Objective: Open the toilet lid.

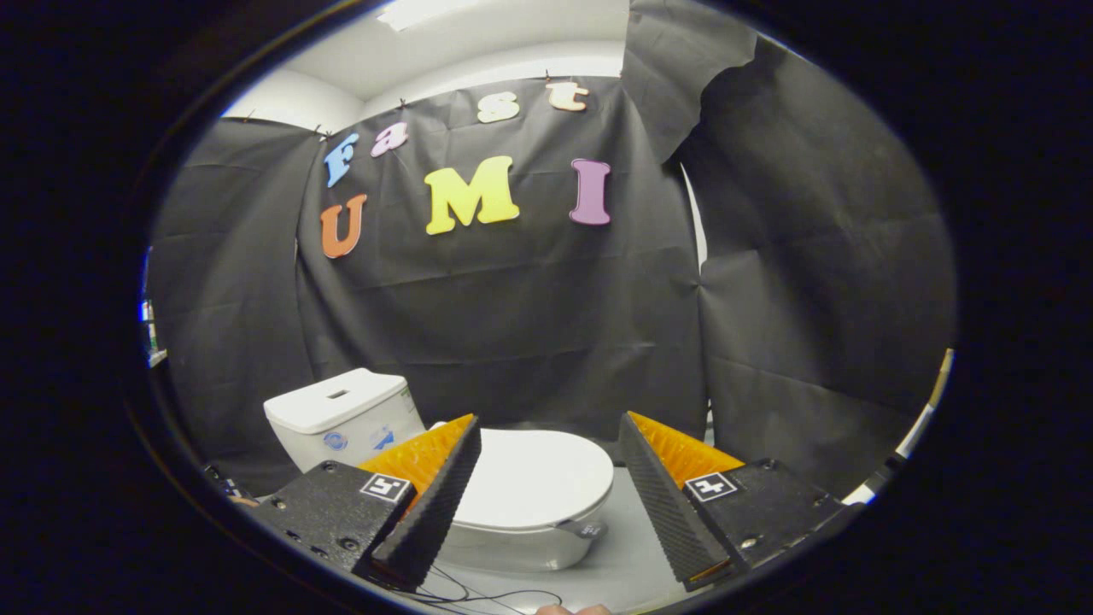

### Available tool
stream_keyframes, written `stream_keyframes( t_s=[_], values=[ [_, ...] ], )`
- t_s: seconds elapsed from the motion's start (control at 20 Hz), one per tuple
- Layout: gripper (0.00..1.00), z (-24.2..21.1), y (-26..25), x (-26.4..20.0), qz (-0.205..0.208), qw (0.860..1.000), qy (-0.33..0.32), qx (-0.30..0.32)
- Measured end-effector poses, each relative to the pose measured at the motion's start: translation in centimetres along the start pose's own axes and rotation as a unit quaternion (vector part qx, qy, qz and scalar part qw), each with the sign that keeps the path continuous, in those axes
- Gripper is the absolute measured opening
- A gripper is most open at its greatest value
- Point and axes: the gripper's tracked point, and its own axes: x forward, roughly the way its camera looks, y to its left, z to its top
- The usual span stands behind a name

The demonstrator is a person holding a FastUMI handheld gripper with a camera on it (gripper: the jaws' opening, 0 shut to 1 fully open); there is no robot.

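A white toilet stands on the floor ahead of me, its tank (pixel 340 416) against the black cloth wall. The white lid (pixel 534 477) lies flat, closed over the bowl (pixel 521 547). My gripper (pixel 546 478) hovers above and short of the toilet, open wide, with nothing between its fingers. The left finger (pixel 427 504) overlaps the lid's left side in the view; the right finger (pixel 662 504) stands to the right of the lid. Both are black with orange backs. The lid's front rim points toward the right finger.
Black cloth walls close in behind and to the right of the toilet. Pale grey floor (pixel 623 572) spreads around the bowl. Thin black cables (pixel 478 594) lie on the floor near the bowl's base.
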Motion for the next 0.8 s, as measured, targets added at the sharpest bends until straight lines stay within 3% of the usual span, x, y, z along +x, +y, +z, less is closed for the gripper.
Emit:
stream_keyframes(
  t_s=[0.8],
  values=[
    [1.0,-4.2,1.0,1.3,-0.009,0.998,0.052,-0.039]
  ],
)
